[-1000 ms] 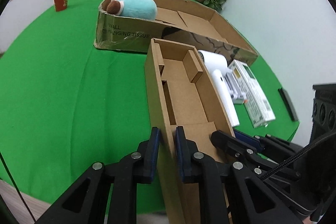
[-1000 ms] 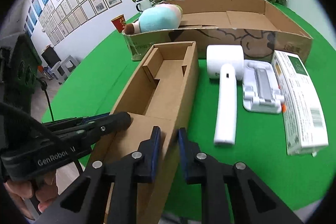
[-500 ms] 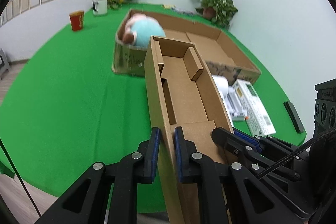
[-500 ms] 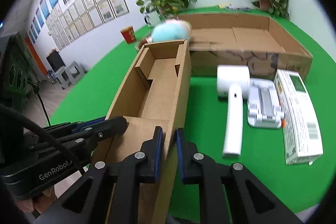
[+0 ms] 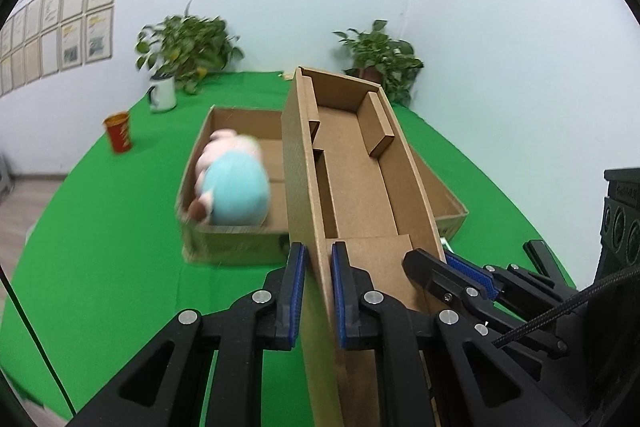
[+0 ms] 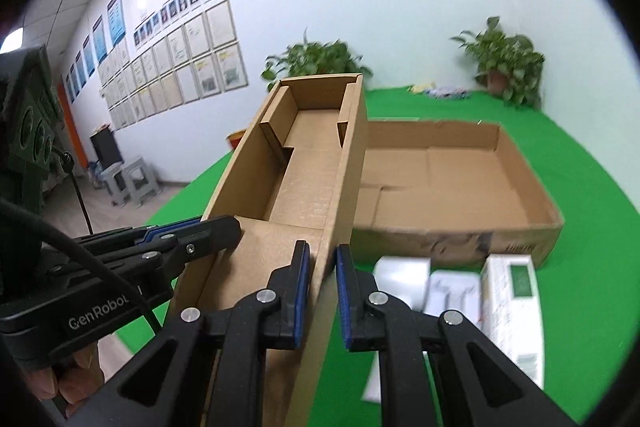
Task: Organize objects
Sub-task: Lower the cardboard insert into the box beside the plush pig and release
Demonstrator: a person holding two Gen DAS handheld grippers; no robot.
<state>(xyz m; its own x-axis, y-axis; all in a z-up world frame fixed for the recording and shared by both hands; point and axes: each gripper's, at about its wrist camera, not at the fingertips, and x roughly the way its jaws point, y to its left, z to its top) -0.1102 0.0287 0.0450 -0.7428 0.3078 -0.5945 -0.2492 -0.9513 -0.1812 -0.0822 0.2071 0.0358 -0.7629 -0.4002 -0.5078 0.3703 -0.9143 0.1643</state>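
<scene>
Cardboard insert tray [image 5: 360, 187] held off the green table [image 5: 100, 247]; left gripper [image 5: 316, 291] clamps its left wall, right gripper [image 6: 322, 293] clamps its right wall; keep both level, move together; near right lie white device [image 6: 402, 273], stand [image 6: 452, 291], carton [image 6: 516, 299]; beyond, big cardboard box [image 6: 520, 187] holds plush toy [image 5: 234, 187]; clear its rim; far: red cup [image 5: 118, 131], potted plants [image 5: 188, 47].

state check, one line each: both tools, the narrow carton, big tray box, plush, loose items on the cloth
left tool: shut on narrow carton's left wall
right tool: shut on narrow carton's right wall
narrow carton: open-topped, empty, held up off the cloth
big tray box: open, on the cloth
plush: lying inside big tray box
white device, white stand, printed box: on the cloth, outside both boxes
</scene>
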